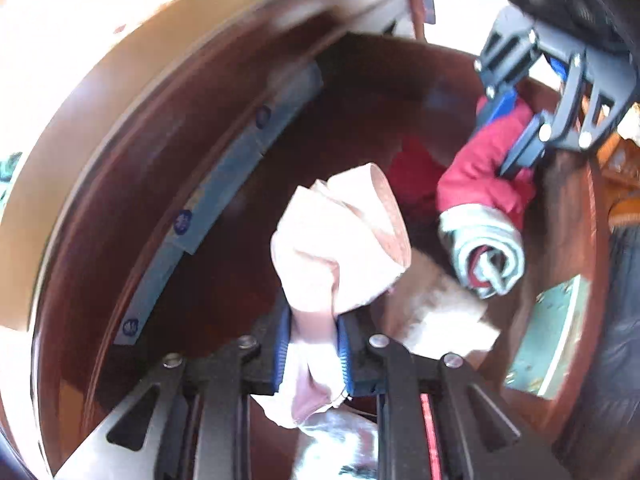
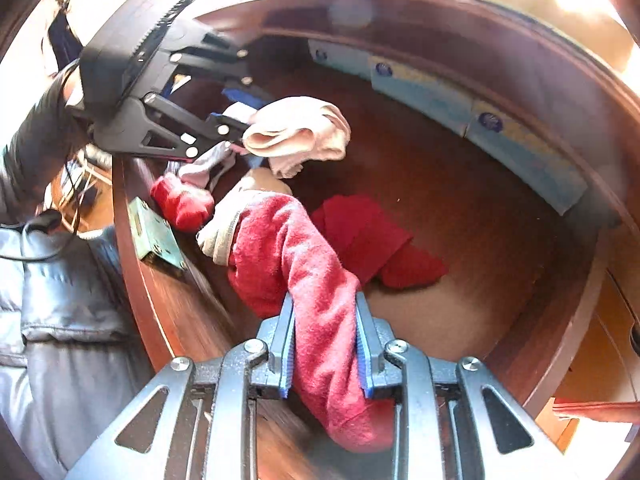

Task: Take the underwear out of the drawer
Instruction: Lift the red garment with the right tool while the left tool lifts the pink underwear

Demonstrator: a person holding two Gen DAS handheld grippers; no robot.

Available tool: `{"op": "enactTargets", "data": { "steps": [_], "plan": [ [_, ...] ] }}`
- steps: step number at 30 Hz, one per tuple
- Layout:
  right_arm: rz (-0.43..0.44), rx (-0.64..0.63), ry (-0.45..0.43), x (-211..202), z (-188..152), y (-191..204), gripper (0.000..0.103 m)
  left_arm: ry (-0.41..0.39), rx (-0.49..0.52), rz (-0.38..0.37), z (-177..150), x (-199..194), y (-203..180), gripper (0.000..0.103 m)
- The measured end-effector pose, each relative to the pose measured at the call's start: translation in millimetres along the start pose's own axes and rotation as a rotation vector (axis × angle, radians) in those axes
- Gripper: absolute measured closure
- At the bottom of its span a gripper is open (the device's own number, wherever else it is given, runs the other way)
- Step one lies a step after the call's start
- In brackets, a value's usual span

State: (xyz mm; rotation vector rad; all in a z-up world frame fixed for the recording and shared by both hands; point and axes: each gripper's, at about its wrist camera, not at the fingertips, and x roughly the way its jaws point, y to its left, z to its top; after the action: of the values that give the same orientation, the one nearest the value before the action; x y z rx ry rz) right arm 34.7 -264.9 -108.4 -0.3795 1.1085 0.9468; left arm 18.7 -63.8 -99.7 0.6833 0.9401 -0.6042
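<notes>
- Your left gripper (image 1: 312, 350) is clamped on the pink underwear (image 1: 340, 236), and it hangs bunched above the drawer (image 1: 224, 92) floor, not out yet.
- Your right gripper (image 2: 325, 344) is pinched tight on the red underwear (image 2: 304, 264), also over the drawer.
- More red fabric (image 2: 380, 240) lies on the floor inside, so I'd say you're roughly midway.
- Only the left view shows the red piece's rolled grey waistband (image 1: 486, 258); only the right view shows that leftover clearly.

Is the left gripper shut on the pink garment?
Shut: the left gripper has its jaws pressing the pink garment between them above the drawer.
</notes>
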Motion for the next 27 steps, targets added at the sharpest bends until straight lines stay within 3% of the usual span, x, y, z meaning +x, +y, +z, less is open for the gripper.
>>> {"op": "enactTargets", "data": {
  "steps": [14,27],
  "plan": [
    [-0.006,0.102,-0.183,-15,-5,8,0.076,-0.103,-0.315,0.029,-15,-21,26,0.084],
    [0.037,0.209,-0.332,-28,0,4,0.076,-0.183,-0.45,0.071,-25,-33,40,0.084]
  ]
}}
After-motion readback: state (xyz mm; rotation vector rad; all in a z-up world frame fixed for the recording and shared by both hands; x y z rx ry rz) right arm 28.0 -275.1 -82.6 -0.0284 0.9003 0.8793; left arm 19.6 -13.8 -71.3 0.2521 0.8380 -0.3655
